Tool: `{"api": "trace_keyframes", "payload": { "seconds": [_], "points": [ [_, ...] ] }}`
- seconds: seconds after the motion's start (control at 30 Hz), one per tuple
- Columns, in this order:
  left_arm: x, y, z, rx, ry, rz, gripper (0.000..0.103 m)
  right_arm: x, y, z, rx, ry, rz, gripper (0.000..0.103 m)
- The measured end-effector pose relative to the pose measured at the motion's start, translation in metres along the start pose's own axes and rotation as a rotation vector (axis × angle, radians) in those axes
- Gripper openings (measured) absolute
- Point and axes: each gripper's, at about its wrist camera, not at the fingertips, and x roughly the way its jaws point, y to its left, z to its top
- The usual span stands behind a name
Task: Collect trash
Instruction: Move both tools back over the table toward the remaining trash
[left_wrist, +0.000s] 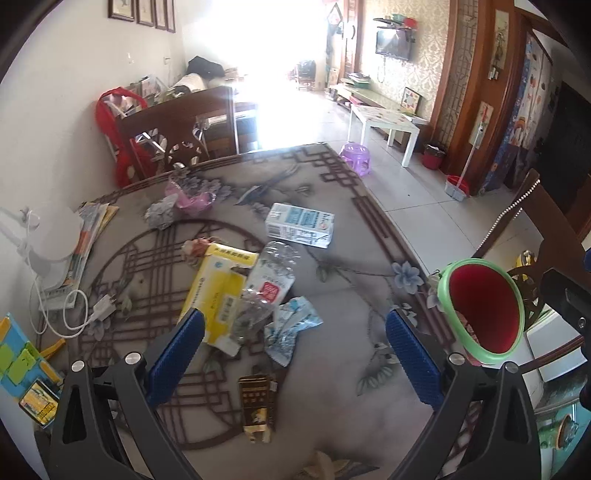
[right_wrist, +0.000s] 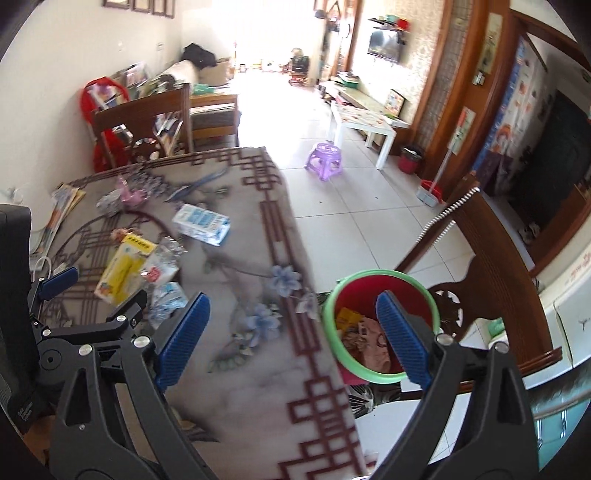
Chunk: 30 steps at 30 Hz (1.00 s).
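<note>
Trash lies on the patterned tablecloth (left_wrist: 343, 398): a yellow tissue pack (left_wrist: 218, 295), a crushed clear bottle (left_wrist: 269, 280), a blue-white wrapper (left_wrist: 291, 328), a milk carton (left_wrist: 301, 225), a brown-gold packet (left_wrist: 256, 406), a pink wrapper (left_wrist: 192, 197) and a foil ball (left_wrist: 160, 216). My left gripper (left_wrist: 295, 354) hovers open above the wrapper and packet, holding nothing. A red bin with a green rim (right_wrist: 384, 272) stands off the table's right edge and has scraps inside. My right gripper (right_wrist: 293, 339) is open and empty, spanning the table edge and the bin. The left gripper (right_wrist: 94, 295) shows beside the pile.
A white lamp base (left_wrist: 55, 240) with a cable and plug, and booklets (left_wrist: 92, 229), sit at the table's left. Wooden chairs stand behind the table (left_wrist: 177, 129) and beside the bin (right_wrist: 491, 266). A purple stool (right_wrist: 325, 158) and a white low table (right_wrist: 365, 122) stand on the tiled floor.
</note>
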Motion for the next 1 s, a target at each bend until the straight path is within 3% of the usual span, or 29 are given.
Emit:
{"api": "trace_keyframes", "payload": {
  "seconds": [0.53, 1.0],
  "points": [
    [-0.022, 0.115, -0.015, -0.083, -0.035, 0.049, 0.094, -0.013, 0.133, 0.004, -0.125, -0.006, 0.080, 0.090],
    [-0.027, 0.163, -0.015, -0.069, -0.063, 0.132, 0.094, -0.006, 0.180, -0.004, -0.140, 0.038, 0.078, 0.093]
  ]
}}
